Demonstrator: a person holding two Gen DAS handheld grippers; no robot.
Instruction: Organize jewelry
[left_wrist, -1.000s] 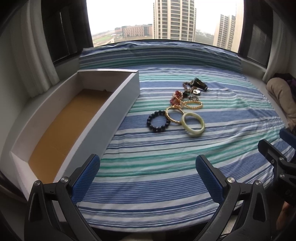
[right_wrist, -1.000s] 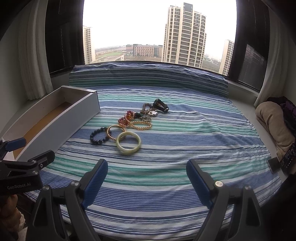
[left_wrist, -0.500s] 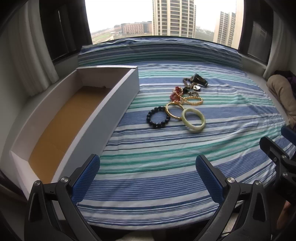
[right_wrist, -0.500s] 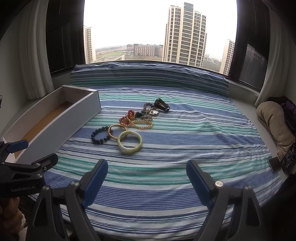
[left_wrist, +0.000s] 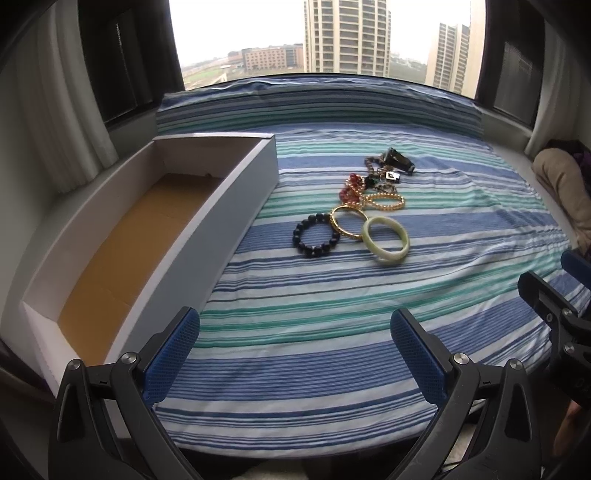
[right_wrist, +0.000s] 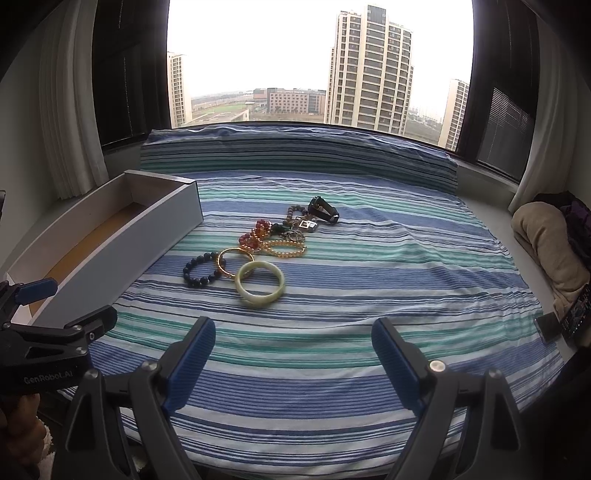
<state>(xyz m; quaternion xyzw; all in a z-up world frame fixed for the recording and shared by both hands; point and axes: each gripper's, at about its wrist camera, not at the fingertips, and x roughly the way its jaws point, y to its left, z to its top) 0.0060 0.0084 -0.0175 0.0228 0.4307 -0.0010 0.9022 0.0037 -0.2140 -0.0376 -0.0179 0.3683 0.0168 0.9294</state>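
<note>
A cluster of jewelry lies mid-bed on a striped sheet: a pale green bangle, a gold bangle, a dark bead bracelet, a gold bead bracelet, red beads and a black piece farther back. A long white open box with a brown floor stands left of them. My left gripper is open and empty, short of the jewelry. My right gripper is open and empty, also short of it.
The striped sheet covers a window-seat mattress with a folded roll at the window. A beige cushion lies at the right. Curtains hang at both sides. A phone-like item sits at the far right edge.
Both grippers have edged forward and tilted slightly; the jewelry and box sit a little nearer in view. Nothing was touched or moved.
</note>
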